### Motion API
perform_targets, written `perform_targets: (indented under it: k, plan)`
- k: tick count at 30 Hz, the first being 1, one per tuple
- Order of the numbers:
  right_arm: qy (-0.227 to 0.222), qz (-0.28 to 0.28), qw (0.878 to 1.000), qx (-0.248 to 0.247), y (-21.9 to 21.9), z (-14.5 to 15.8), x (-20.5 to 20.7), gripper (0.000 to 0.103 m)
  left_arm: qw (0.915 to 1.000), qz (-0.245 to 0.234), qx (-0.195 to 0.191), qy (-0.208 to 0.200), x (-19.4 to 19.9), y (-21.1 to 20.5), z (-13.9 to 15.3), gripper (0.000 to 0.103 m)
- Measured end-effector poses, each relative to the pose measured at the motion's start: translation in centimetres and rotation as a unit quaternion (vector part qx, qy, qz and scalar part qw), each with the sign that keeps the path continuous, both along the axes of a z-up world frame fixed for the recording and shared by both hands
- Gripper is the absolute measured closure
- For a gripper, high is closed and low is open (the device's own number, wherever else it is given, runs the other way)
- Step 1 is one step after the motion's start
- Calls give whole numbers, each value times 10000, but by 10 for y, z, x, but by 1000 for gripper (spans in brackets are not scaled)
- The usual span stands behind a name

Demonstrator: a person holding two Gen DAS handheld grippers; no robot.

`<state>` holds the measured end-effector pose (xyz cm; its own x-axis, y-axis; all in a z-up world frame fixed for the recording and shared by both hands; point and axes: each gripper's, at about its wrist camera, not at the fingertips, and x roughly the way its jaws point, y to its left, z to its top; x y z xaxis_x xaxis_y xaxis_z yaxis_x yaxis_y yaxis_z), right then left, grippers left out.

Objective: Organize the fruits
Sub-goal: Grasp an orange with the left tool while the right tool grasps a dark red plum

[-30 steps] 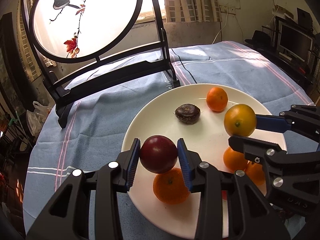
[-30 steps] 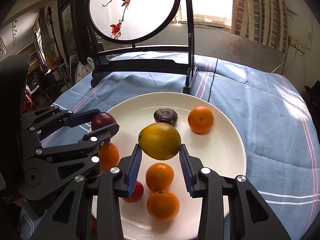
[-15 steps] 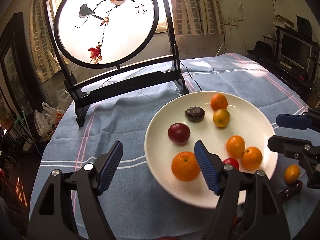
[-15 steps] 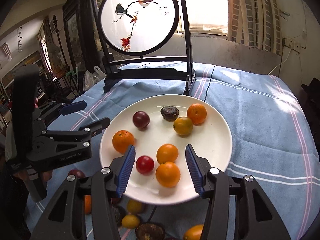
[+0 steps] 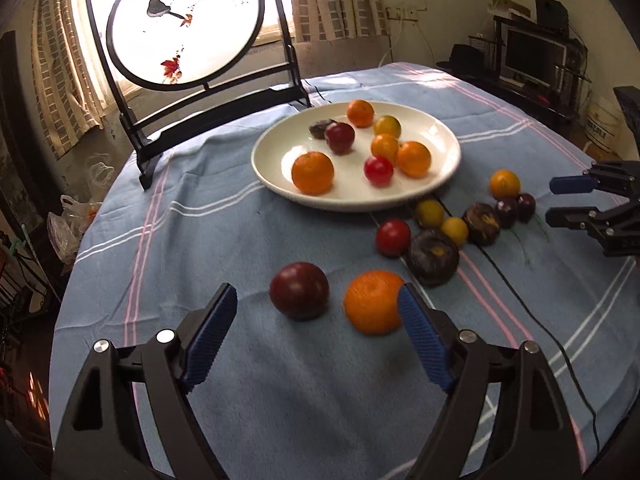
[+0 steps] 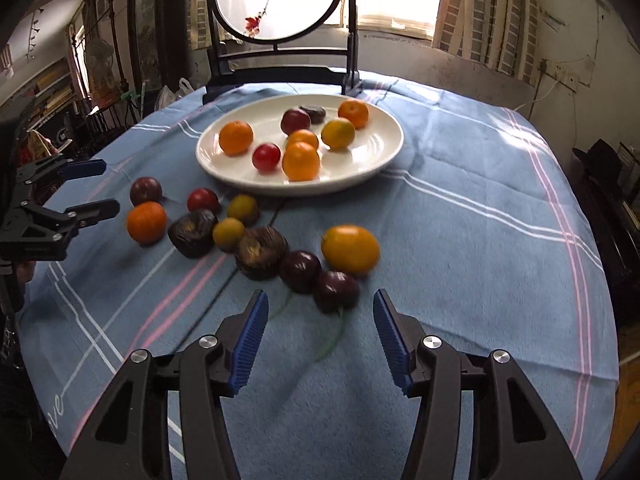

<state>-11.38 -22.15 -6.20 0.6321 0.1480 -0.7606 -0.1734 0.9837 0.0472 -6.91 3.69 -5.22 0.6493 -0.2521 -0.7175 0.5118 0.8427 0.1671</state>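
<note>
Lying loose on the blue tablecloth (image 5: 224,240), a dark plum (image 5: 299,295) and an orange (image 5: 370,307) sit ahead of the left gripper (image 5: 318,334), whose empty jaws are spreading wide. More fruit fills the white plate (image 5: 276,148) beyond. The right gripper (image 6: 318,340), opening too, grasps nothing; two plums (image 6: 336,291) lie just ahead.

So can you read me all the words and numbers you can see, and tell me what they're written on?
"ve": the end of a pale word on the blue tablecloth; the rest is cut off.
Dark writing on the white bucket: too blurred to read.
Faint print on the left gripper body: too small to read.
Dark marks beside the birds on the round painted screen: too washed out to read.
</note>
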Motion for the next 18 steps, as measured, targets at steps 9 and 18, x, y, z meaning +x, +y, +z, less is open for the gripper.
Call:
perform_targets:
  k: [9, 18]
  plan:
    - [141, 7, 9997, -199, -3, -17, 16, 55, 9988, -243, 101, 401, -2, -22, -26, 23]
    - [197, 95, 9996, -173, -3, -21, 25, 73, 9988, -304, 107, 374, 14, -36, -26, 23]
